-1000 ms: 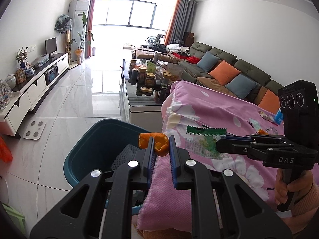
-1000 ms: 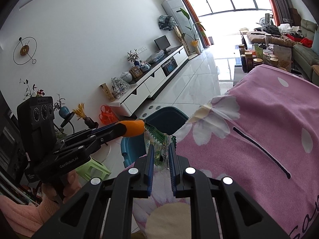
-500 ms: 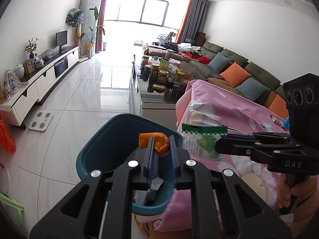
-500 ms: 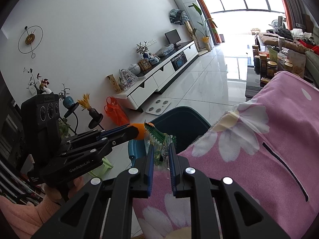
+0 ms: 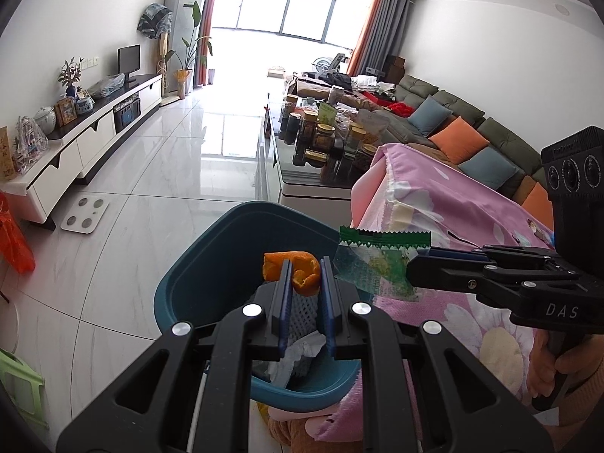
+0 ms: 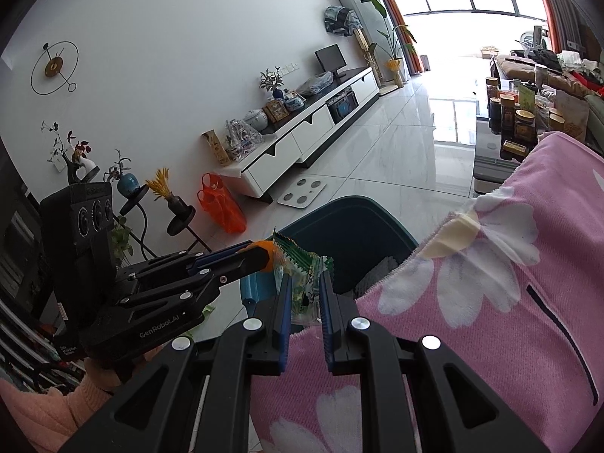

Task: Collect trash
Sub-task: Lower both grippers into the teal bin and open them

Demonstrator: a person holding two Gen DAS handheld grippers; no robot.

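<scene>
My left gripper [image 5: 305, 264] is shut on a curled orange peel [image 5: 292, 270] and holds it above the teal bin [image 5: 211, 264], which holds crumpled tissue and white foam netting. My right gripper [image 6: 305, 283] is shut on a green and clear snack wrapper [image 6: 304, 270], held at the bin's [image 6: 351, 230] edge beside the pink flowered cloth [image 6: 490, 302]. In the left wrist view the right gripper [image 5: 415, 268] holds the wrapper [image 5: 377, 260] to the right of the peel. In the right wrist view the left gripper [image 6: 264, 253] shows with the peel [image 6: 270, 255].
The pink cloth [image 5: 472, 226] covers a table right of the bin. A coffee table with several jars [image 5: 324, 139] stands beyond. A white TV cabinet [image 5: 87, 143] lines the left wall, a scale [image 5: 85, 216] and an orange bag [image 5: 13, 238] on the floor, a sofa [image 5: 472, 136] at the right.
Both grippers have moved left off the pink cloth toward the bin. The peel now hangs over the bin's inside, and the wrapper is at its rim.
</scene>
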